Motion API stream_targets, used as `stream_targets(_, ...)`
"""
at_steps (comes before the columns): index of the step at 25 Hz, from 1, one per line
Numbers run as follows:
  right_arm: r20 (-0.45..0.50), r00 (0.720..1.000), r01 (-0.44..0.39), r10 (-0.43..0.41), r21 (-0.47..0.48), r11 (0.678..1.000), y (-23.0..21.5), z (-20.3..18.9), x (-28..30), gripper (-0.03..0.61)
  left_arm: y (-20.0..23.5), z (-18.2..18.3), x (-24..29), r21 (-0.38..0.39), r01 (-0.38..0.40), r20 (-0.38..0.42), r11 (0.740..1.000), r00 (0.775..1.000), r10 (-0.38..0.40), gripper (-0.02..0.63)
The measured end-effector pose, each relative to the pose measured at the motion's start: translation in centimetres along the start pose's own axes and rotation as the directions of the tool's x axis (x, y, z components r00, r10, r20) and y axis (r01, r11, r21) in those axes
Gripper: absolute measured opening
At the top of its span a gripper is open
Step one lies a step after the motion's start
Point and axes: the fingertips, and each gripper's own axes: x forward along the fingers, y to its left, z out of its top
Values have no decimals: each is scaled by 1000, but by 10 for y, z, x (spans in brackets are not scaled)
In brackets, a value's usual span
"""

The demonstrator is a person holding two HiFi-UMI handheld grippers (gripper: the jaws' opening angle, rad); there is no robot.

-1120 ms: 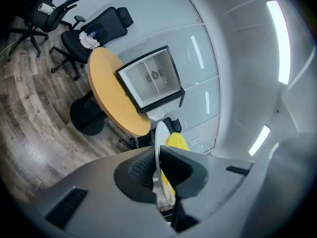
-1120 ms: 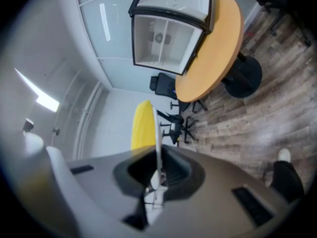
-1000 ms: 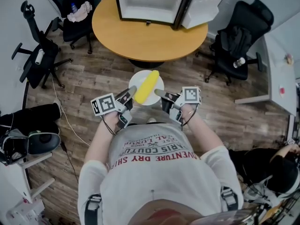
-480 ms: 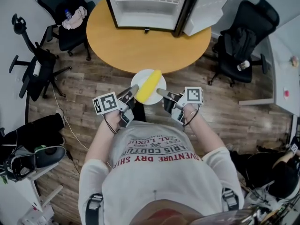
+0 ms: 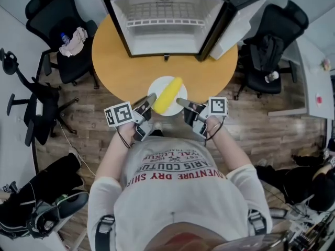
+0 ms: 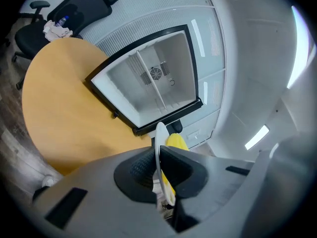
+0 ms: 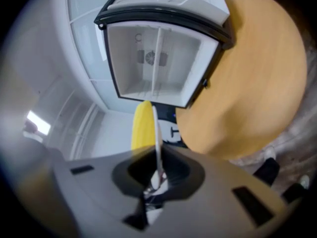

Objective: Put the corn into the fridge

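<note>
**Head view.** The corn point(image 5: 167, 94) lies on a white plate point(image 5: 157, 87), running diagonally from 1 o'clock to 7 o'clock. The plate is held over the near edge of the round worktop point(image 5: 112, 61). The left hand-held gripper point(image 5: 150, 100) grips the plate rim at 8 o'clock and the right hand-held gripper point(image 5: 181, 102) grips it at 4 o'clock, with the corn between them. The fridge point(image 5: 166, 25) stands on the worktop at 12 o'clock from the plate, with its door open.

**Left gripper view.** The jaws are clamped on the plate rim, which is seen edge-on. The corn lies just beyond the pads, at 1 o'clock.

**Right gripper view.** The jaws are clamped on the opposite rim. The corn lies just beyond the pads, at 11 o'clock. The open fridge is at 12 o'clock.
</note>
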Motion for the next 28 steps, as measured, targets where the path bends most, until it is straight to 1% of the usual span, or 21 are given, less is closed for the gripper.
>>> stream_targets(4, 27, 1000, 7, -7, -4, 1000, 3, 29, 34, 43, 15, 43, 8, 5, 22, -13, 1000, 1000, -22, 44)
stream_targets(10, 59, 998, 18, -18, -3, 1000, 6, 62, 64, 43, 31, 87, 20, -8, 32, -30, 999, 999, -32, 44)
stream_targets(15, 60, 998, 7, -7, 7, 1000, 8, 84, 72, 43, 34, 104, 35, -21, 34, -27, 999, 999, -35, 44)
stream_targets(18, 54, 999, 11, -10, -19, 1000, 8, 102, 71, 43, 33, 114, 47, -16, 42, -20, 999, 999, -42, 44)
stream_targets(21, 54, 999, 8, -8, -2, 1000, 9, 114, 71, 43, 33, 121, 58, -23, 40, -12, 999, 999, -40, 44)
stream_targets(26, 68, 997, 21, -21, 8, 1000, 6, 135, 71, 44, 34, 136, 73, -29, 11, 27, 1000, 1000, -10, 44)
stream_targets(28, 75, 997, 14, -14, 7, 1000, 5, 142, 72, 44, 33, 143, 75, -19, 1, 48, 1000, 999, 0, 44)
